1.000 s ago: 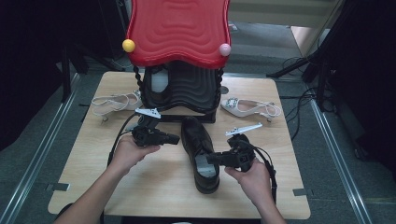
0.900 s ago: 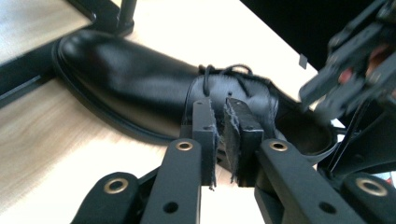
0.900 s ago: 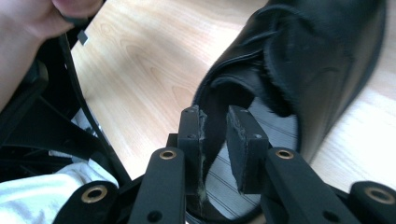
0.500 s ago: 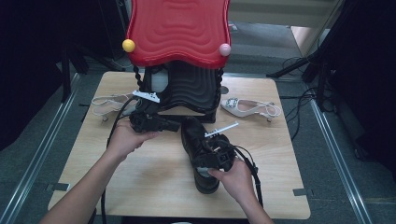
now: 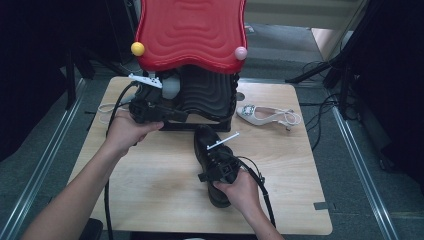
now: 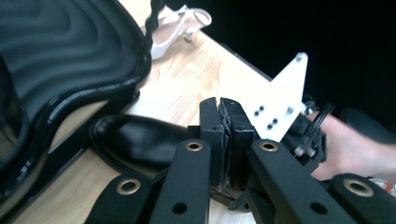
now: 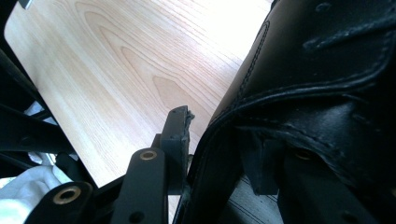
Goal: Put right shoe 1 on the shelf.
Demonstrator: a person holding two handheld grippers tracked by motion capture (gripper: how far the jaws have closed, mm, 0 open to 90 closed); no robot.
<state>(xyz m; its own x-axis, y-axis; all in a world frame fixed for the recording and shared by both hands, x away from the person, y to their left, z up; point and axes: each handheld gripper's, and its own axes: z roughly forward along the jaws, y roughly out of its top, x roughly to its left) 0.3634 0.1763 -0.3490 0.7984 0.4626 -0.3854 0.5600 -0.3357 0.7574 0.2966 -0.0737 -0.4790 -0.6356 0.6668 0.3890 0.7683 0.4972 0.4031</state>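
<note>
A black leather shoe (image 5: 206, 141) lies on the wooden table (image 5: 150, 190), toe toward the rack. My right gripper (image 5: 216, 167) sits over the shoe's opening. In the right gripper view its jaws straddle the shoe's side wall (image 7: 289, 88), one fingertip (image 7: 180, 126) outside and the other inside. They have widened within the last second and stand open around the wall. My left gripper (image 5: 172, 115) hovers by the rack's foot, its jaws shut on nothing (image 6: 220, 140). The shoe's toe (image 6: 135, 140) lies just beyond them.
A rack with a red wavy top (image 5: 192, 32) and a black wavy shelf (image 5: 207, 92) stands at the table's back. A white sandal (image 5: 267, 116) lies to its right, and another (image 5: 105, 107) to its left behind my left hand. Yellow (image 5: 137, 48) and pink (image 5: 241, 52) balls flank the top.
My left gripper has risen and gone back toward the rack. My right gripper has slid left and down onto the black shoe, its jaws now around the shoe's wall.
</note>
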